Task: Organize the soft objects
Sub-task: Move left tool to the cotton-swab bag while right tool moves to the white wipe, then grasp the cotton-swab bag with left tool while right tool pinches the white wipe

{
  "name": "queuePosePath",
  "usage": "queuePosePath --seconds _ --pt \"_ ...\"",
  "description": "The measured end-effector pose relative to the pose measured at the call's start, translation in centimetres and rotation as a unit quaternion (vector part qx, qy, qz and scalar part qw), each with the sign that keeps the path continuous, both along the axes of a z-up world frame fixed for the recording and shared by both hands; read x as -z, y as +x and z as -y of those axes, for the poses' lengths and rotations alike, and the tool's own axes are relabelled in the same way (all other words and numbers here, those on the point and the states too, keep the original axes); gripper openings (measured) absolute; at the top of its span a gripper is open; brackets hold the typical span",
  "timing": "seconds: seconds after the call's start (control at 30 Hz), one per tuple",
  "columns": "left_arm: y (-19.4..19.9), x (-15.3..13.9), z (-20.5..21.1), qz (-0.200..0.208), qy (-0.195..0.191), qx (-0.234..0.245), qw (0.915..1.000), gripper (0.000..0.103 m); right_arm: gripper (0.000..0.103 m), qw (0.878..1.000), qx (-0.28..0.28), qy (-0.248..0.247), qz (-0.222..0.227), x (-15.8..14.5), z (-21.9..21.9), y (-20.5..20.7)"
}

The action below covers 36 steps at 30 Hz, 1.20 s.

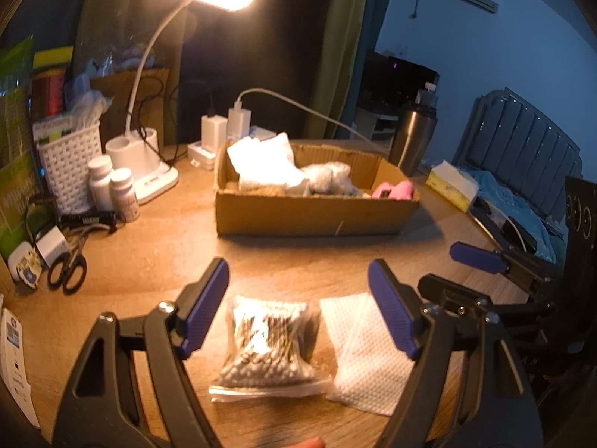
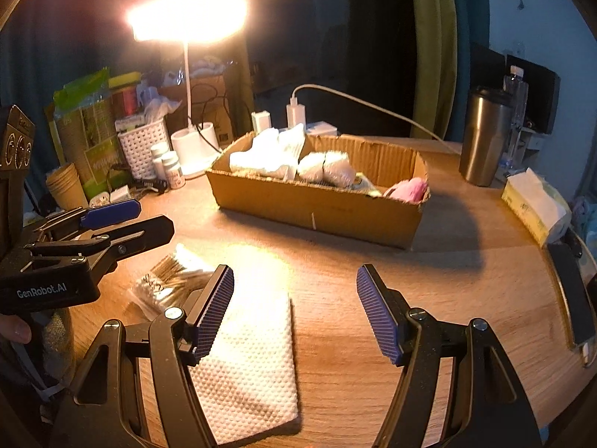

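A clear bag of cotton swabs (image 1: 269, 347) lies on the wooden table, right under my open left gripper (image 1: 298, 287), whose blue pads hang above it without touching. Beside it on the right lies a folded white textured cloth (image 1: 367, 351). In the right wrist view that cloth (image 2: 250, 366) sits below my open right gripper (image 2: 294, 298), with the left pad over its edge; the swab bag (image 2: 168, 280) shows further left. A cardboard box (image 1: 317, 212) further back holds white packets, a bubble-wrapped bundle and a pink soft item (image 1: 395, 190).
A lit desk lamp (image 1: 149, 171), pill bottles (image 1: 112, 186), a white basket (image 1: 71, 171) and scissors (image 1: 69, 272) crowd the left. A steel tumbler (image 2: 485, 138), a tissue pack (image 2: 533, 205) and a phone (image 2: 574, 295) stand by the right edge.
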State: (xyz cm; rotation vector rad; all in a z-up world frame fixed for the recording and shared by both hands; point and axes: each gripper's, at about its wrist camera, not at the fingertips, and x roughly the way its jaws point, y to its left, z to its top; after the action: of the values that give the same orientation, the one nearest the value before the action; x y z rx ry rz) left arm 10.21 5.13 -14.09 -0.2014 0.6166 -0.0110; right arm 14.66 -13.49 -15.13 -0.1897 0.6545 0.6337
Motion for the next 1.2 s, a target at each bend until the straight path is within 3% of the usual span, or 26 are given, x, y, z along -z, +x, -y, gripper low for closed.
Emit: queuePosePath --seconds 0.73,1.2 --pt "0.1 4.6 -1.3 -0.065 -0.011 -0.015 0.9977 0.078 0.072 0.994 -0.054 -0.042 -0.082 6.0 -3.1 -0.4" --pt "1.1 6.3 -1.0 -0.098 -0.001 -0.020 0.9950 0.078 0.071 0.993 -0.080 -0.077 -0.051 6.5 -3.6 -1.1"
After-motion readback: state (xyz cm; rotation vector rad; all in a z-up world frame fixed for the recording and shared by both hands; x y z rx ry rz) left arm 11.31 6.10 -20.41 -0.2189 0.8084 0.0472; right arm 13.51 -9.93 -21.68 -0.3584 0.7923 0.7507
